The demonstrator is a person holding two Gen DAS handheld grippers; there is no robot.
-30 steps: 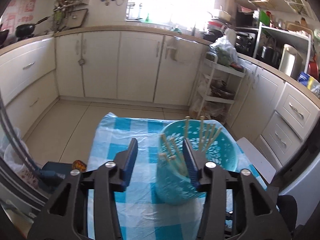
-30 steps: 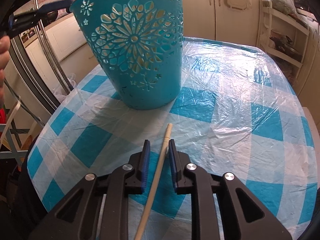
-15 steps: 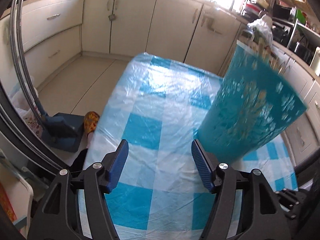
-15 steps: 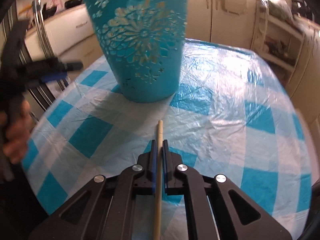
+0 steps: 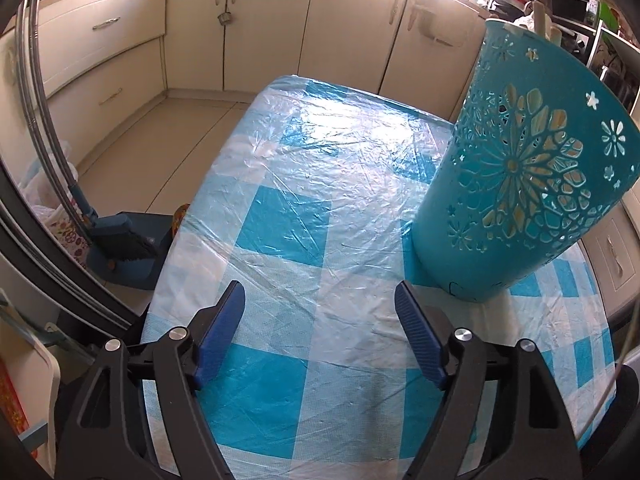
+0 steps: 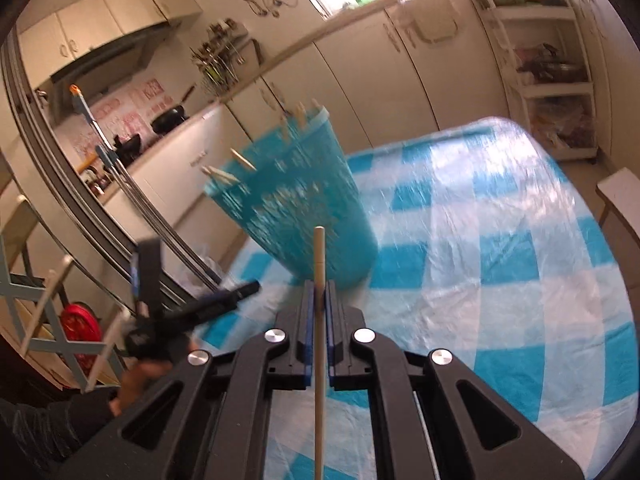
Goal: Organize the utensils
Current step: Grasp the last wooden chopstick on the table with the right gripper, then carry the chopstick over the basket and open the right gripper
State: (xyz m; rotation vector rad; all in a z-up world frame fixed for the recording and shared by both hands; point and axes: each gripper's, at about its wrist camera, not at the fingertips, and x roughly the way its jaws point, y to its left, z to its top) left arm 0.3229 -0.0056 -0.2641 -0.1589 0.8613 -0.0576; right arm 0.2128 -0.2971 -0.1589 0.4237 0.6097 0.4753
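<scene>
A teal perforated basket point(image 5: 516, 184) stands on the blue-and-white checked table point(image 5: 304, 216), with several wooden chopsticks inside. It also shows in the right wrist view point(image 6: 296, 204), blurred. My right gripper point(image 6: 319, 296) is shut on one wooden chopstick point(image 6: 319, 320), held above the table and pointing at the basket. My left gripper point(image 5: 320, 304) is open and empty, low over the table to the left of the basket. It shows in the right wrist view point(image 6: 200, 300), held by a hand.
Cream kitchen cabinets point(image 5: 256, 24) run behind the table. A blue dustpan and brush point(image 5: 120, 248) stand on the floor at the left. A white rack point(image 6: 548, 56) stands at the far right. A white chair point(image 6: 620, 196) sits beside the table's right edge.
My right gripper closed on the chopstick and lifted it off the table. My left gripper dropped from above the basket to low beside it.
</scene>
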